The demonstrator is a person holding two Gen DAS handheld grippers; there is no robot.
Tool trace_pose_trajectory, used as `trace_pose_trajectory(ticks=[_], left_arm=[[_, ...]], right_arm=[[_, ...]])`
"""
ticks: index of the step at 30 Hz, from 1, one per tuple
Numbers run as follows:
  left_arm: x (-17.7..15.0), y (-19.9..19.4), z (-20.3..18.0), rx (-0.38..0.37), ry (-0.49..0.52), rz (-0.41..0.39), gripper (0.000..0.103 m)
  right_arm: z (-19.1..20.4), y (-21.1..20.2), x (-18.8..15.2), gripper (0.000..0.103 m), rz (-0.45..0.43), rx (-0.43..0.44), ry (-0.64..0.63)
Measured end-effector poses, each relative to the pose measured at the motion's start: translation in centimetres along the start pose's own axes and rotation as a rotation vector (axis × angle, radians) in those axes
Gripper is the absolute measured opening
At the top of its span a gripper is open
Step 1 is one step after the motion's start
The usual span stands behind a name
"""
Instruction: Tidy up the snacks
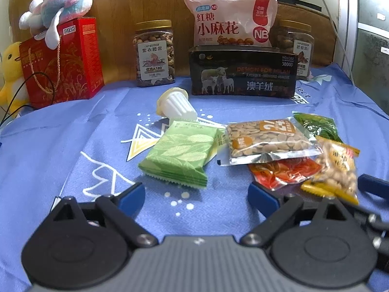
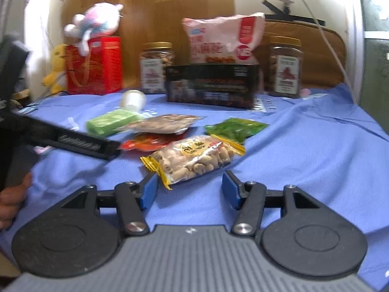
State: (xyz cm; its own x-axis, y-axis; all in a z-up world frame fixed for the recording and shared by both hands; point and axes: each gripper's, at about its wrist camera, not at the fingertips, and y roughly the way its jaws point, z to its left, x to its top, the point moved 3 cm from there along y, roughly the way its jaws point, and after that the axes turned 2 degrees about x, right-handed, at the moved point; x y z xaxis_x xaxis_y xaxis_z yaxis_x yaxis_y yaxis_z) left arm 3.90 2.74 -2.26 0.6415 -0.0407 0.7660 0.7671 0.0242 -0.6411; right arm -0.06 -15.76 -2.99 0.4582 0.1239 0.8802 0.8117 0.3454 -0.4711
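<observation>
Both black blue-padded grippers, left (image 1: 197,196) and right (image 2: 189,189), gaped wide, empty. Five small snack packets clustered mid blue cloth (image 1: 73,146); two nut jars, one black tin (image 1: 243,73) at its far edge.

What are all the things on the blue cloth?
Blue cloth: one, covering the surface.
Small snack packets: five; light green, clear peanut, red, yellow-edged peanut, dark green; middle.
White ribbed cup: one, on its side behind the packets.
Black box: one, back.
Pink bag: one, standing in the black box.
Clear nut jars: two, gold lids, beside the box.
Red gift box: one, back left.
Plush toys: pink-blue on the gift box, yellow beside.
Left gripper: open.
Right gripper: open.
</observation>
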Motion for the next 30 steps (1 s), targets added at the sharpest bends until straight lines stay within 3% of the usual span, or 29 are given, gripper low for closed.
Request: trace_pose_trajectory(ticks=[2,7,11,14,22,24,26,30], left_arm=[[0.0,0.0,0.1,0.002,-0.001,0.002,0.097],[0.0,0.2,0.2,0.008,-0.007,0.010,0.100],[0.0,0.3,0.2,0.008,-0.008,0.013,0.101],[0.0,0.3,0.2,0.008,-0.008,0.012,0.102],[-0.1,0.3,0.3,0.003,-0.008,0.013,0.103],[-0.1,0.3,0.3,0.000,-0.008,0.013,0.103],[-0.1,0.3,0.3,-0.003,-0.009,0.012,0.103],[-0.1,0.3,0.3,-0.003,-0.009,0.013,0.103]], right_arm=[[-0.8,0.0,0.4,0.061,0.001,0.013,0.069],[-0.9,-0.4,0.3,0.063,-0.003,0.015,0.094],[-0.3,-0.5,0.2,0.084,0.005,0.041,0.092],[-0.2,-0.3,0.8,0.091,0.002,0.043,0.104],[-0.9,1.8,1.7,0.092,0.059,0.010,0.163],[-0.6,2.0,1.7,0.088,0.060,0.001,0.134],[-0.6,1.9,1.6,0.067,0.064,0.005,0.097],[-0.8,1.3,1.5,0.051,0.071,0.045,0.074]])
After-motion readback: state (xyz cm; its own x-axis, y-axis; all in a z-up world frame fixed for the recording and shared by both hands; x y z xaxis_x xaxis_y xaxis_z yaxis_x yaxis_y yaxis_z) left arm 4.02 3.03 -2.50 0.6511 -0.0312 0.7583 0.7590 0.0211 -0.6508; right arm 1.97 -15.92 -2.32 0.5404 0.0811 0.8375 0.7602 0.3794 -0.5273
